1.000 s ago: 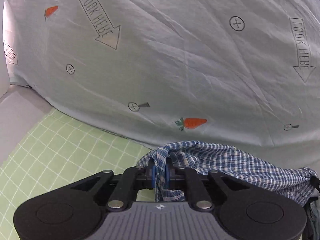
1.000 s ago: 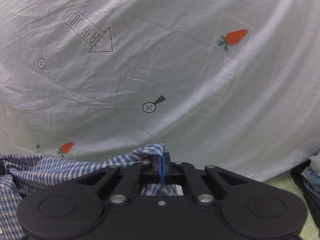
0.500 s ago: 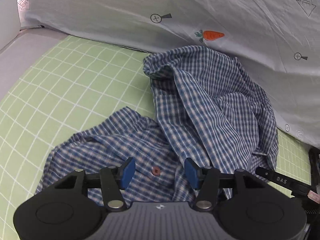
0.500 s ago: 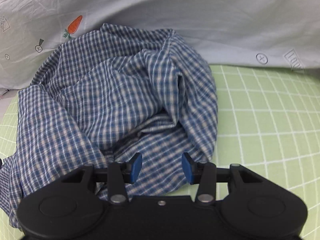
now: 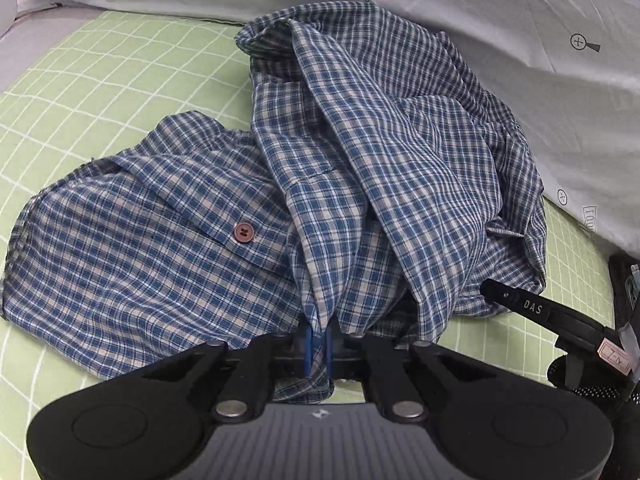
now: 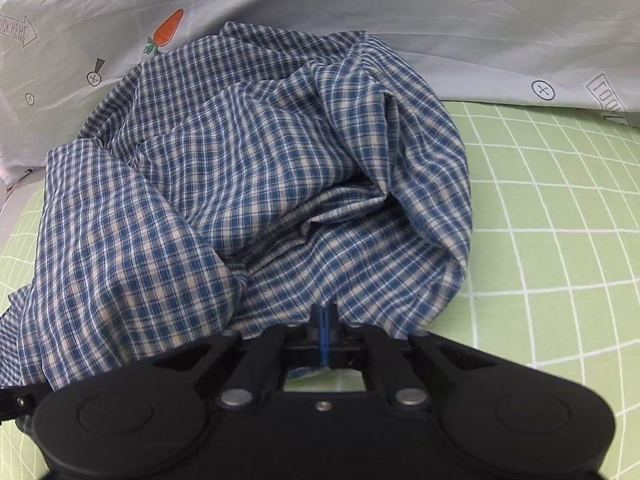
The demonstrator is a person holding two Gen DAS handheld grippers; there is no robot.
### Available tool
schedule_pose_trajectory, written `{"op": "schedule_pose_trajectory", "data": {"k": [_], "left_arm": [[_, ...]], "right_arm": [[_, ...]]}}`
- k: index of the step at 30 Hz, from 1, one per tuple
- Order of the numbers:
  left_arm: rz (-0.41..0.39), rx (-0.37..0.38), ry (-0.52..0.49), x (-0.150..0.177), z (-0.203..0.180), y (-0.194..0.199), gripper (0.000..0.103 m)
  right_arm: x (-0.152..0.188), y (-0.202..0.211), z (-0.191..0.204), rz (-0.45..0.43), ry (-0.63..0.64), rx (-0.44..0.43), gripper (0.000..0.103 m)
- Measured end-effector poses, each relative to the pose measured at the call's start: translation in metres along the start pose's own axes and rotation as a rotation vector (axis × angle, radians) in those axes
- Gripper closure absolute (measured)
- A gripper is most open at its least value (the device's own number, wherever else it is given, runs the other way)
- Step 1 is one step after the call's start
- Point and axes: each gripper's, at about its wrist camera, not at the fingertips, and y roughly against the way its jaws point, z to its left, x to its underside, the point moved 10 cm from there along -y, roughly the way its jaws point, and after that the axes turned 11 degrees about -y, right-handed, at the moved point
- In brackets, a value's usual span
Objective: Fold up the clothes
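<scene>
Fabric of the blue checked shirt (image 5: 360, 168) is pinched between the jaws of both grippers: the left gripper (image 5: 317, 346) has just closed on a gathered edge that rises straight up from its blue pads, and the right gripper (image 6: 324, 338) has just closed on the hem nearest it, with little or no gap showing. Ahead of the left jaws the shirt lies crumpled, a brown button (image 5: 243, 233) up and to their left, a sleeve or collar fold heaped beyond. All of it rests on the green grid mat (image 6: 552, 208), with a printed grey sheet (image 6: 440, 12) farther back. This looks like the regrasp before spreading; next the two held edges probably need lifting and drawing apart to flatten the shirt.
</scene>
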Motion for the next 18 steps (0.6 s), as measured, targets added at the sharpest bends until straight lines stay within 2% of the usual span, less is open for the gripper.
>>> {"op": "schedule_pose_trajectory", "data": {"k": [4, 7, 10, 14, 15, 18], "left_arm": [[-0.012, 0.045, -0.070, 0.007, -0.017, 0.014, 0.098], [-0.012, 0.104, -0.122, 0.013, -0.039, 0.023, 0.099], [-0.004, 0.174, -0.154, 0.019, -0.062, 0.028, 0.099], [-0.048, 0.276, -0.172, 0.015, -0.087, 0.047, 0.099], [-0.065, 0.280, -0.158, 0.012, -0.086, 0.052, 0.099], [-0.119, 0.181, -0.060, -0.004, -0.047, 0.066, 0.099]], "right_arm": [[-0.008, 0.031, -0.073, -0.093, -0.050, 0.175, 0.103], [-0.015, 0.052, -0.135, -0.123, -0.156, 0.291, 0.103], [-0.018, 0.063, -0.154, -0.130, -0.252, 0.256, 0.103], [-0.009, 0.066, -0.136, -0.131, -0.229, 0.219, 0.102], [-0.005, 0.066, -0.133, -0.128, -0.225, 0.211, 0.102], [0.007, 0.066, -0.125, -0.104, -0.213, 0.191, 0.102]]}}
